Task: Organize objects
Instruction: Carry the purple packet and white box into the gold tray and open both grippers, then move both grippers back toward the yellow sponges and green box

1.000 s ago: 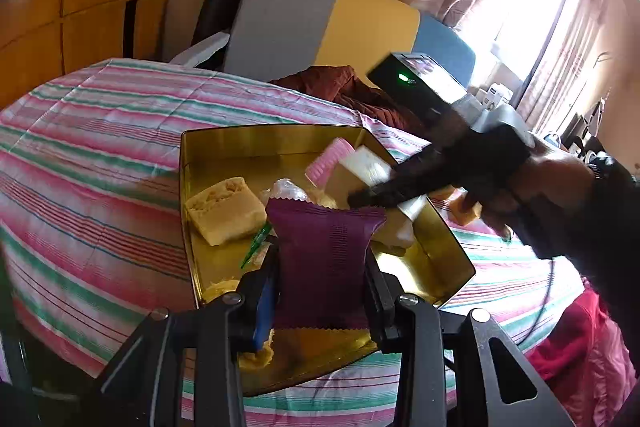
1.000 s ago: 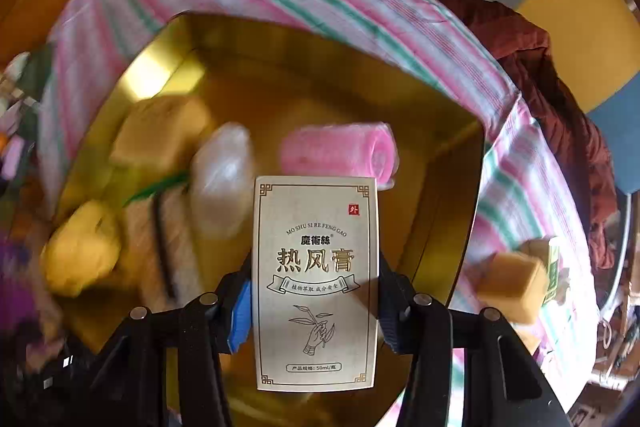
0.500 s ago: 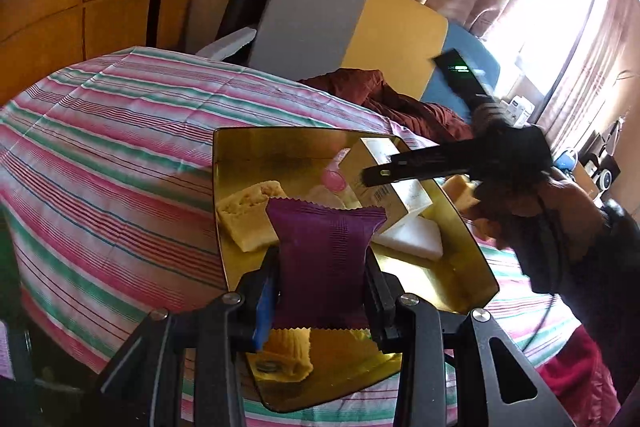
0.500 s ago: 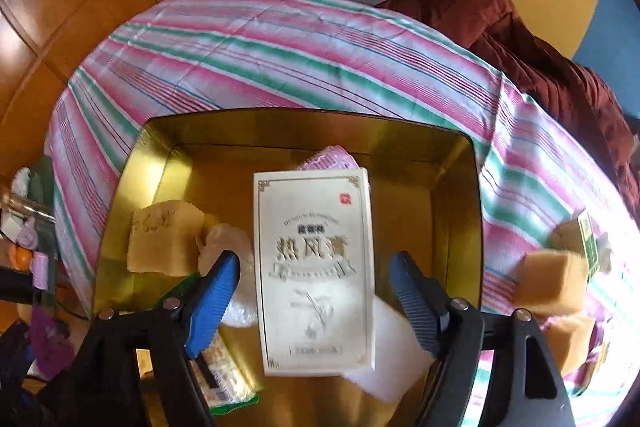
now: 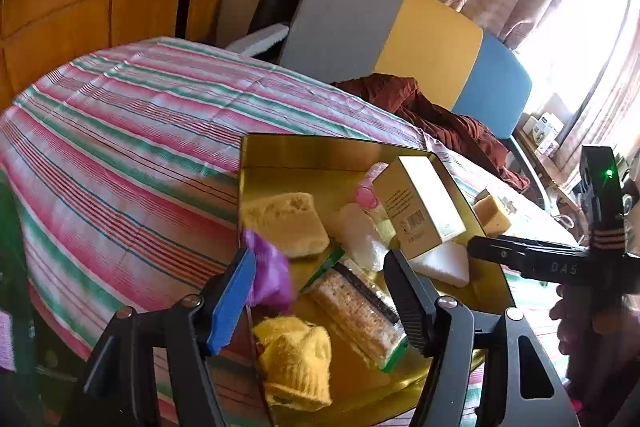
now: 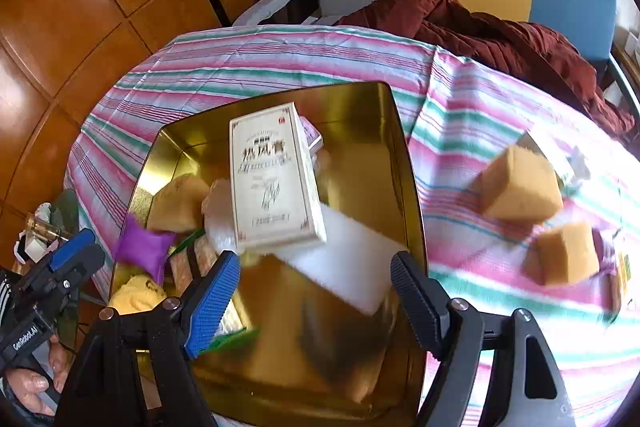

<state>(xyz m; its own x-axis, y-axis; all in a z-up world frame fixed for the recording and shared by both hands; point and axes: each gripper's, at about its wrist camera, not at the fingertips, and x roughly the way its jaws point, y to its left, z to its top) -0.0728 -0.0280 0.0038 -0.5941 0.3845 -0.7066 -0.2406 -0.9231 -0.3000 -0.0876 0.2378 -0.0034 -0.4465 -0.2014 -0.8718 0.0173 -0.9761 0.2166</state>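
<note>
- The purple snack packet (image 5: 269, 273) is blurred beside the blue pad of the left gripper (image 5: 320, 291); the jaws stand wide apart with nothing between them, so it looks to be dropping free at the near-left edge of the gold tin tray (image 5: 304, 155).
- In the right wrist view the same packet (image 6: 144, 251) shows over the tray's left rim, next to a tan sponge block (image 6: 178, 203).
- The cream carton (image 6: 272, 179) lies tilted on top of a white foam block (image 6: 348, 263) and a clear-wrapped item inside the tray (image 6: 360, 99); the right gripper (image 6: 316, 291) hangs above it, jaws spread and empty.
- Also in the tray: a long wrapped biscuit pack (image 5: 356, 311), a yellow knitted piece (image 5: 296, 359) and a pink roll (image 5: 366, 193).
- Judged step: both releases into the tray are just being made. The next move calls for the right gripper to swing out to the two tan sponge cubes (image 6: 520, 187) lying well apart from the tray on the striped tablecloth (image 6: 480, 115), and to close on one squarely.
- Writing: the carton bears large Chinese characters, too blurred to read; a barcode shows on its side (image 5: 414, 223). The left tool body reads "GenRobot.AI", the right tool "DAS".
</note>
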